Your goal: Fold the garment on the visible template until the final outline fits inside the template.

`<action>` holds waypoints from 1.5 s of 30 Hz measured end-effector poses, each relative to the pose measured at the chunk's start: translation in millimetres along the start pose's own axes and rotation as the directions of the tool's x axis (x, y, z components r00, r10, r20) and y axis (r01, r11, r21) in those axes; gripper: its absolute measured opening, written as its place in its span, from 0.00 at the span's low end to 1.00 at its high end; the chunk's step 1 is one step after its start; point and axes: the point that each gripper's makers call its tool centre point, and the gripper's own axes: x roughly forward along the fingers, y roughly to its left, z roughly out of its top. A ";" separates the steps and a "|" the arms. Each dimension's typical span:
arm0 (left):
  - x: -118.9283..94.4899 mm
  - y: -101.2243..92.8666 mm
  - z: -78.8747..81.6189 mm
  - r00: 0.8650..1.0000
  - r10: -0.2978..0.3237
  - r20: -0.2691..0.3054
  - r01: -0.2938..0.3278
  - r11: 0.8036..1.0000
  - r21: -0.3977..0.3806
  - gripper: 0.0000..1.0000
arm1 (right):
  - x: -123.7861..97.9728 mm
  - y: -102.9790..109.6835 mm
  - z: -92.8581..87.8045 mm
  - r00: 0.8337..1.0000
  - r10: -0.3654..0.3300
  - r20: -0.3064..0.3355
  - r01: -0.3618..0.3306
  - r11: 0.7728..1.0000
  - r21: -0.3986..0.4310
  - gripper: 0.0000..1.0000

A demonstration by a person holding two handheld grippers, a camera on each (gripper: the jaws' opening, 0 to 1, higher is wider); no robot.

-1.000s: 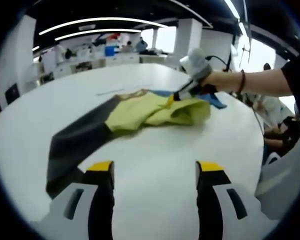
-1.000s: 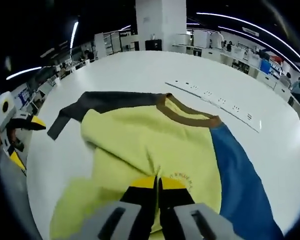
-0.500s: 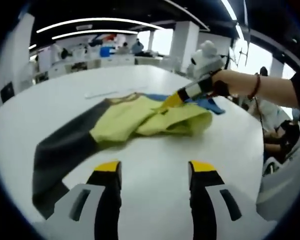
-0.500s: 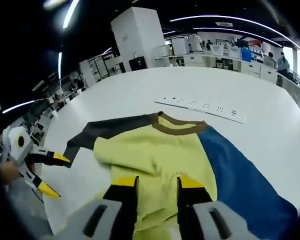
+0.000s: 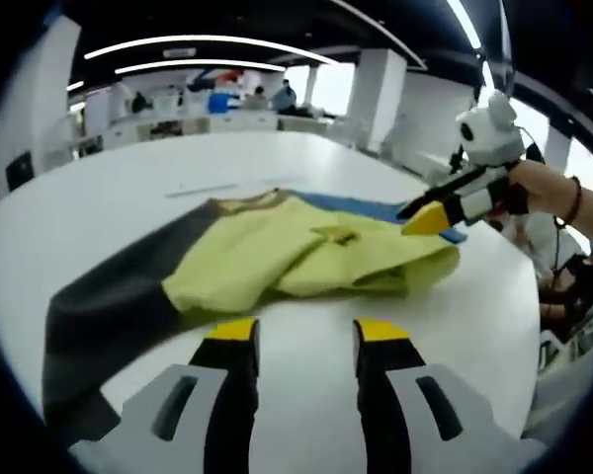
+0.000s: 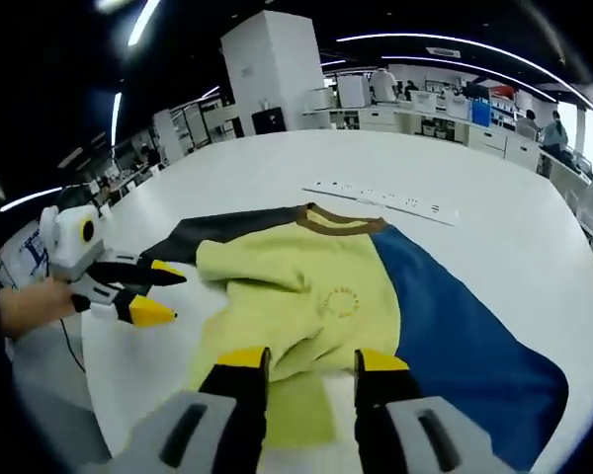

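- The garment (image 6: pixel 306 296), a yellow shirt with a brown collar, one dark grey sleeve and one blue sleeve, is lying crumpled on the white bench (image 6: pixel 494 227), its yellow body bunched into folds.
- In the left gripper view the garment (image 5: pixel 287 252) is sitting just beyond the left gripper (image 5: pixel 298 331), with the grey sleeve running down toward the left of those fingers.
- The left gripper's fingers (image 5: pixel 235 332) are standing apart with bare bench between them, gripping nothing.
- The right gripper (image 5: pixel 425 215) is hovering at the garment's far side in that view, over the blue sleeve; a hand (image 5: pixel 549 190) with a dark bracelet is carrying it, and its yellow-tipped fingers are spread a little, with nothing in them.
- In the right gripper view the right gripper (image 6: pixel 303 359) is poised over the garment's near yellow edge, fingers (image 6: pixel 239 357) apart and empty.
- The left gripper (image 6: pixel 158 293) is appearing beside the garment's grey sleeve, fingers parted.
- A pale strip with dark marks (image 6: pixel 381 199) is lying on the bench beyond the garment's collar.
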 end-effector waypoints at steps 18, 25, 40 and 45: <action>43.4 10.5 -4.6 0.999 0.025 -0.024 -0.028 0.993 -0.116 0.23 | 7.9 -5.7 -44.1 0.996 -0.058 -0.066 0.055 0.997 -0.046 0.25; 51.2 15.3 -0.4 0.999 0.043 -0.004 -0.043 0.983 -0.179 0.15 | 8.7 -10.0 -49.5 0.991 -0.108 -0.074 0.099 0.989 -0.112 0.19; 56.3 15.7 -1.1 0.998 0.054 -0.019 -0.057 0.985 -0.161 0.00 | 11.4 -7.7 -56.5 0.991 -0.109 -0.076 0.102 0.990 -0.097 0.00; 45.9 13.3 9.2 0.999 0.048 0.011 -0.046 0.987 -0.155 0.00 | 9.3 -7.7 -56.2 0.991 -0.114 -0.069 0.108 0.991 -0.082 0.00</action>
